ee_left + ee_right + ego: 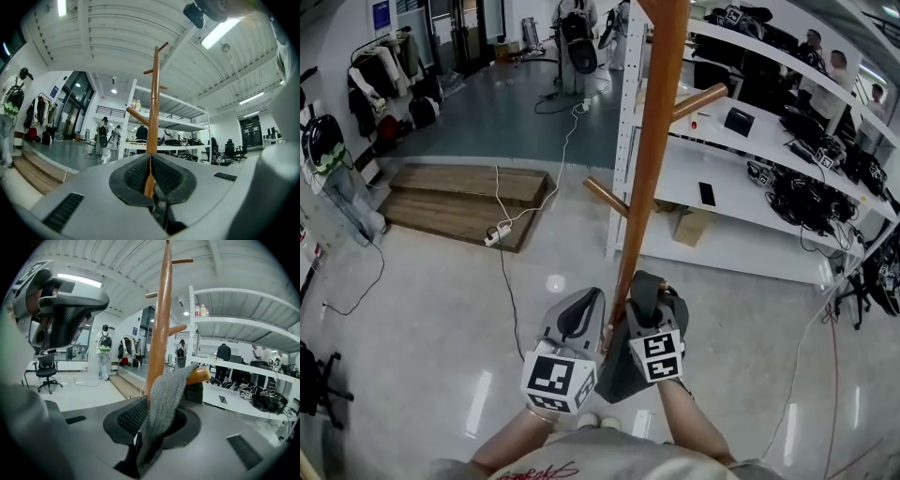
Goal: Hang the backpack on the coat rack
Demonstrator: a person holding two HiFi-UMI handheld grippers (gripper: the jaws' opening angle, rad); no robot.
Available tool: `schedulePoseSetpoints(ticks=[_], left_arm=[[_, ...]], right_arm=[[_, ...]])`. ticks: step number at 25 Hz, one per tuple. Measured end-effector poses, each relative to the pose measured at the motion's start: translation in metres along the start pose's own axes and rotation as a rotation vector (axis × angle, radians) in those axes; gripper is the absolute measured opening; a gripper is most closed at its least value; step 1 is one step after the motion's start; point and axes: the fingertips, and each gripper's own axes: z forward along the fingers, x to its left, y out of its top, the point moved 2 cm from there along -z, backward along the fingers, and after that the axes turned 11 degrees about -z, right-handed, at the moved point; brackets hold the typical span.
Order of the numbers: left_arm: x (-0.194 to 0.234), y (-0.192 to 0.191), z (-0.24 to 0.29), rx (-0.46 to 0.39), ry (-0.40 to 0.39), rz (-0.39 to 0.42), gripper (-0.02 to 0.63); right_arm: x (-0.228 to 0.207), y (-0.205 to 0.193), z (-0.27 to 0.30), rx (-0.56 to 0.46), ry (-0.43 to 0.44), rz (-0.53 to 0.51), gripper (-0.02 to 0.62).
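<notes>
The wooden coat rack [652, 169] stands straight ahead, its pole [153, 103] rising between both grippers. In the right gripper view a grey backpack strap [166, 399] is draped over a low peg [201, 374] of the rack [159, 324] and runs down between the jaws of my right gripper [157, 420]. The jaws stand slightly apart around the strap. The dark backpack body [617, 377] hangs below the right gripper [649, 286] by the pole's foot. My left gripper [589, 302] sits just left of the pole, level, its jaws [150, 171] shut with nothing in them.
White shelving [750, 141] loaded with electronics and cables stands right behind the rack. A low wooden platform [469, 197] and a white cable with a power strip [495, 236] lie at left. People [578, 37] stand at the far back; hung clothes [384, 75] at far left.
</notes>
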Motion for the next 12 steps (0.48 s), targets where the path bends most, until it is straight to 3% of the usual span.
schedulePoseSetpoints(ticks=[12], left_arm=[[-0.003, -0.007, -0.002, 0.027, -0.008, -0.009, 0.021]], right_arm=[[-0.007, -0.012, -0.006, 0.044, -0.064, 0.003, 0.158]])
